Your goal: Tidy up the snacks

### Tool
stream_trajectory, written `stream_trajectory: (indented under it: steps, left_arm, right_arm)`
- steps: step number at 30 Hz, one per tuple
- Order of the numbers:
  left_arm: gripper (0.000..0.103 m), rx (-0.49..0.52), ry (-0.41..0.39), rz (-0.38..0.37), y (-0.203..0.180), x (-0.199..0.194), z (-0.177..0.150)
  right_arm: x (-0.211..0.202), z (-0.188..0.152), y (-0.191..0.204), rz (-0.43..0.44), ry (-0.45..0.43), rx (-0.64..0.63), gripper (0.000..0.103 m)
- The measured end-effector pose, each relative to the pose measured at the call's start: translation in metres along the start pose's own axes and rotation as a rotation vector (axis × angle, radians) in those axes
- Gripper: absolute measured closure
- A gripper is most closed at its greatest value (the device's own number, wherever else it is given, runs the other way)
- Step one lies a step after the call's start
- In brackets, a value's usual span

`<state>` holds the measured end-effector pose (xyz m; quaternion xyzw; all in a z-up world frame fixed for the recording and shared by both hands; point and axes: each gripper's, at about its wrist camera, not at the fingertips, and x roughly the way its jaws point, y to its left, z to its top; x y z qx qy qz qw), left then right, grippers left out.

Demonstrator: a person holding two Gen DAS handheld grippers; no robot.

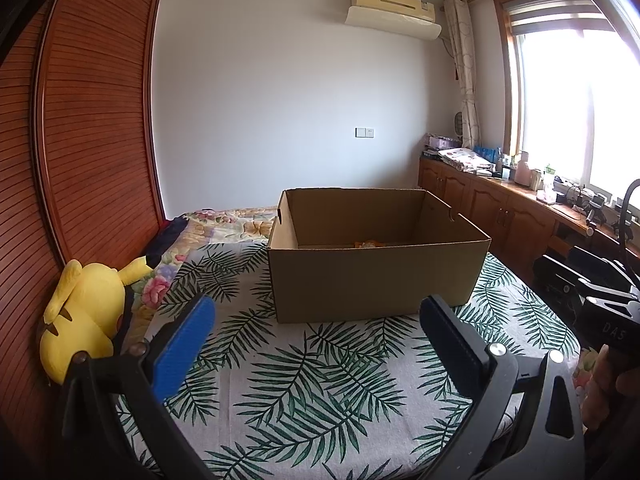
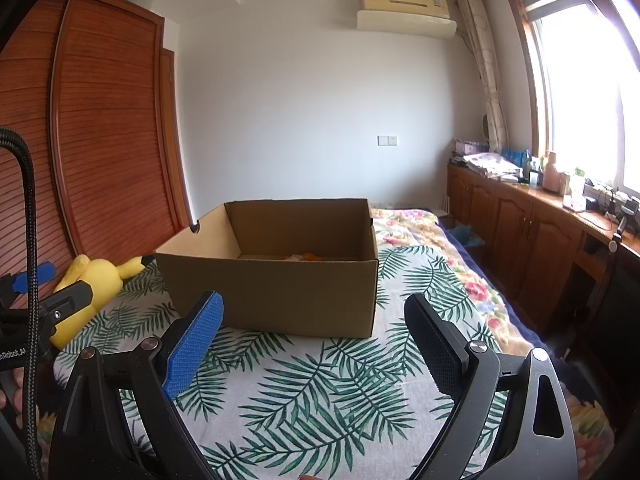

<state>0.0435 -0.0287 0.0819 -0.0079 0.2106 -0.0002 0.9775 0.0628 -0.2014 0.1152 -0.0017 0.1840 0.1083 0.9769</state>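
Observation:
An open brown cardboard box (image 1: 372, 280) stands on a palm-leaf cloth (image 1: 304, 384) on the bed; it also shows in the right wrist view (image 2: 276, 292). A bit of an orange snack packet (image 1: 370, 244) shows at the bottom of the box, also in the right wrist view (image 2: 308, 257). My left gripper (image 1: 316, 312) is open and empty, held above the cloth short of the box. My right gripper (image 2: 314, 310) is open and empty, also short of the box. The rest of the box's contents is hidden by its front wall.
A yellow plush toy (image 1: 84, 316) lies at the left by the wooden wardrobe (image 1: 92, 120), also in the right wrist view (image 2: 92, 284). A floral bedspread (image 2: 440, 256) lies under the cloth. Wooden cabinets (image 2: 520, 232) with clutter run under the window at the right.

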Motion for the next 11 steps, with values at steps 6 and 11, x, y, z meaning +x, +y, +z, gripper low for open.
stream_trajectory:
  steps: [6,11]
  left_arm:
    - [0.0,-0.001,0.0,0.001,0.0003,0.0009,-0.0002]
    - [0.0,0.0,0.001,0.0,0.0006,0.0013,-0.0005]
  right_arm:
    - [0.0015,-0.0006,-0.0011,-0.002,0.0,0.002,0.009]
    - [0.0022,-0.0009,-0.0013,-0.002,-0.002,0.0,0.009]
